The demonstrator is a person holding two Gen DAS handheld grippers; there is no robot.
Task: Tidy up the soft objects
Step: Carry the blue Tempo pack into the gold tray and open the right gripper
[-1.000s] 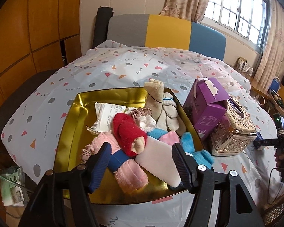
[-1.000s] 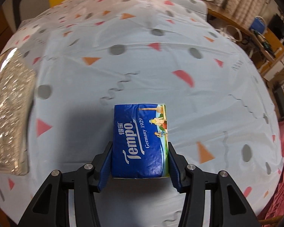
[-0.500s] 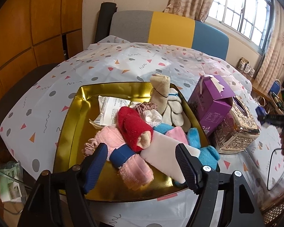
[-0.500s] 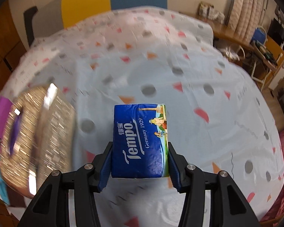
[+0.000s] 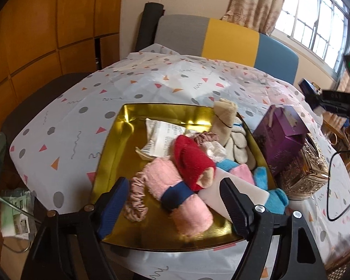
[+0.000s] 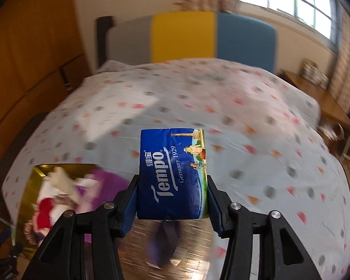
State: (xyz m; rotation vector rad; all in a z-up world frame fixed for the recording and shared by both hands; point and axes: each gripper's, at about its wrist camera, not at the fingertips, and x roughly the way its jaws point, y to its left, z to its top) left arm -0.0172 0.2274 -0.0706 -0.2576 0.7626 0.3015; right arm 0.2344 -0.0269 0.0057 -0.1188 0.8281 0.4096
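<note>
A gold tray (image 5: 109, 149) on the patterned tablecloth holds a heap of soft things: a red sock (image 5: 191, 161), a pink and navy rolled sock (image 5: 165, 182), a pink roll (image 5: 191, 217), a beige sock (image 5: 224, 119), a blue fuzzy sock (image 5: 275, 200) and a white packet (image 5: 165, 137). My left gripper (image 5: 175, 207) hovers over the tray's near edge. Its jaws are opening and its pads touch nothing. My right gripper (image 6: 172, 200) is shut on a blue Tempo tissue pack (image 6: 172, 175), held in the air above an ornate gold tissue box (image 6: 175, 252).
A purple carton (image 5: 280, 144) and the ornate tissue box (image 5: 308, 170) stand right of the tray. A grey, yellow and blue chair back (image 5: 231, 37) is behind the table. Orange wood panels (image 5: 46, 35) are on the left. Papers (image 5: 16, 210) lie on the floor.
The right gripper has lifted the tissue pack off the tablecloth and swung left, so it now hangs over the ornate box. The left gripper's jaws have widened, and it has shifted a little over the tray.
</note>
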